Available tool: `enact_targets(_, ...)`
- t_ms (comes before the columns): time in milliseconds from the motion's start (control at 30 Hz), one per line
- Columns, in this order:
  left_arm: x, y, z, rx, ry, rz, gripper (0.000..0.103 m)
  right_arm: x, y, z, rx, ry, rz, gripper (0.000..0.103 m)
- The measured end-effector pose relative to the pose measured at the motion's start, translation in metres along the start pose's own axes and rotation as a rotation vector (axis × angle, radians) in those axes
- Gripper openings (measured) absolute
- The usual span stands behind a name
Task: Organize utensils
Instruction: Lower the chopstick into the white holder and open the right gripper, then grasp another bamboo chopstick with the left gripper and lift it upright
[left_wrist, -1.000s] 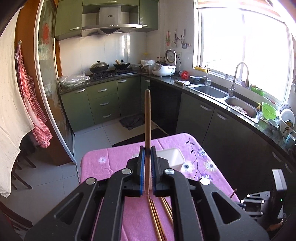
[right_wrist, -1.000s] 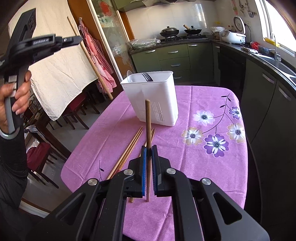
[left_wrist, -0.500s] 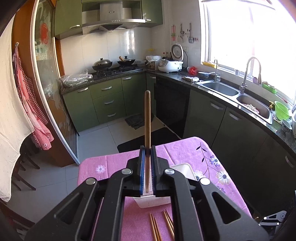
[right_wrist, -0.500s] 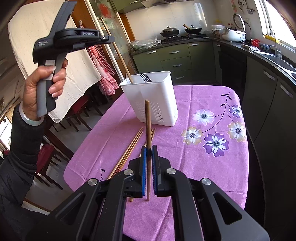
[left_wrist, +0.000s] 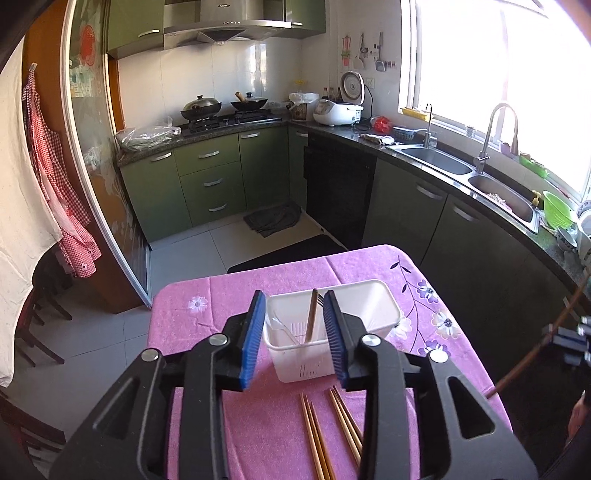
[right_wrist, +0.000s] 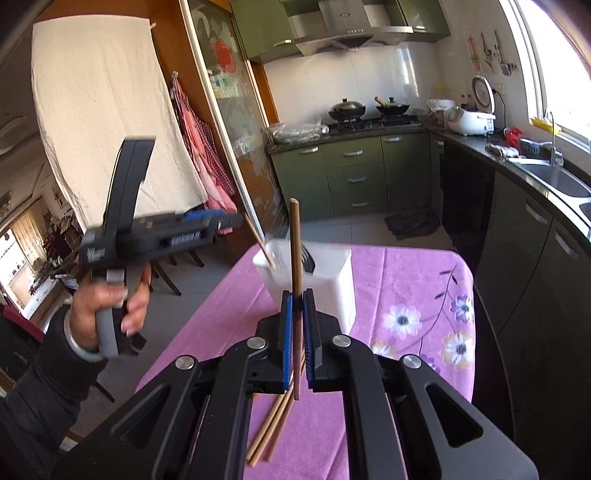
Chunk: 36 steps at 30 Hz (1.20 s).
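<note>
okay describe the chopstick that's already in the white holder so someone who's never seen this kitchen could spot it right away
Find the table with the purple flowered cloth, then the white utensil holder standing on it. In the holder's near compartment one brown wooden chopstick leans with its tip up. Unlike the loose chopsticks lying flat on the cloth and the one clamped in the right gripper, it stands inside the holder.

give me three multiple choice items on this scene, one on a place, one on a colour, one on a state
1. Where is the chopstick that the left claw let go?
A. in the white holder
B. in the sink
C. on the floor

2. What colour is the tablecloth?
A. green
B. pink-purple
C. grey

3. How is the right claw?
A. open, empty
B. shut on a chopstick
C. shut on a fork

Key:
1 A, the released chopstick stands in the white holder.
2 B, the tablecloth is pink-purple with flowers.
3 B, its pads clamp the held chopstick.
</note>
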<state>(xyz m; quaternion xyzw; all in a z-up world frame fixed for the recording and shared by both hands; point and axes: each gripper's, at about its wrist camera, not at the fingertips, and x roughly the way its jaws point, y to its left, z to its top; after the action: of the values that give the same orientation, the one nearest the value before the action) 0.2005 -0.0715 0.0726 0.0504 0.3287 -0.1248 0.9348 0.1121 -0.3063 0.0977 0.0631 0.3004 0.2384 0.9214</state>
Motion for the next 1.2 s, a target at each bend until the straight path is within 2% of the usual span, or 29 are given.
enact_targets(133, -0.026, 0.007, -0.015, 0.0, -0.017, -0.005, 0.033, 0.005, 0.001, 0.054, 0.021, -0.115, -0.011, 0.006)
enact_targets(233, -0.039, 0.01, -0.027, 0.011, -0.014, -0.004, 0.033, 0.024, 0.0, 0.082, 0.031, -0.168, -0.082, 0.007)
enact_targets(300, -0.044, 0.014, -0.034, 0.016, -0.007, -0.006, 0.033, 0.043, 0.0, 0.092, 0.02, -0.176, -0.152, 0.007)
enact_targets(367, -0.047, 0.019, -0.042, 0.013, 0.001, -0.009, 0.033, 0.071, 0.0, 0.093, 0.009, -0.131, -0.185, 0.007)
enact_targets(500, -0.045, 0.025, -0.054, 0.006, 0.027, -0.015, 0.033, 0.123, -0.004, 0.077, 0.007, -0.016, -0.202, 0.007)
enact_targets(633, -0.039, 0.027, -0.064, -0.008, 0.067, -0.032, 0.033, 0.148, -0.006, 0.064, 0.01, 0.046, -0.198, 0.007)
enact_targets(733, -0.037, 0.026, -0.07, -0.007, 0.081, -0.036, 0.033, 0.14, -0.002, 0.063, -0.005, 0.027, -0.187, 0.011)
enact_targets(867, -0.031, 0.021, -0.076, -0.006, 0.102, -0.048, 0.033, 0.1, 0.009, 0.051, -0.028, -0.018, -0.142, 0.012)
enact_targets(933, -0.023, 0.016, -0.082, -0.003, 0.127, -0.052, 0.033, 0.08, 0.013, 0.036, -0.038, -0.021, -0.122, 0.016)
enact_targets(1033, -0.004, 0.008, -0.094, -0.001, 0.188, -0.064, 0.033, 0.063, 0.013, 0.001, -0.054, 0.014, -0.112, 0.017)
enact_targets(1200, 0.036, -0.005, -0.118, -0.015, 0.295, -0.063, 0.033, 0.065, -0.005, -0.059, -0.022, 0.11, -0.131, 0.017)
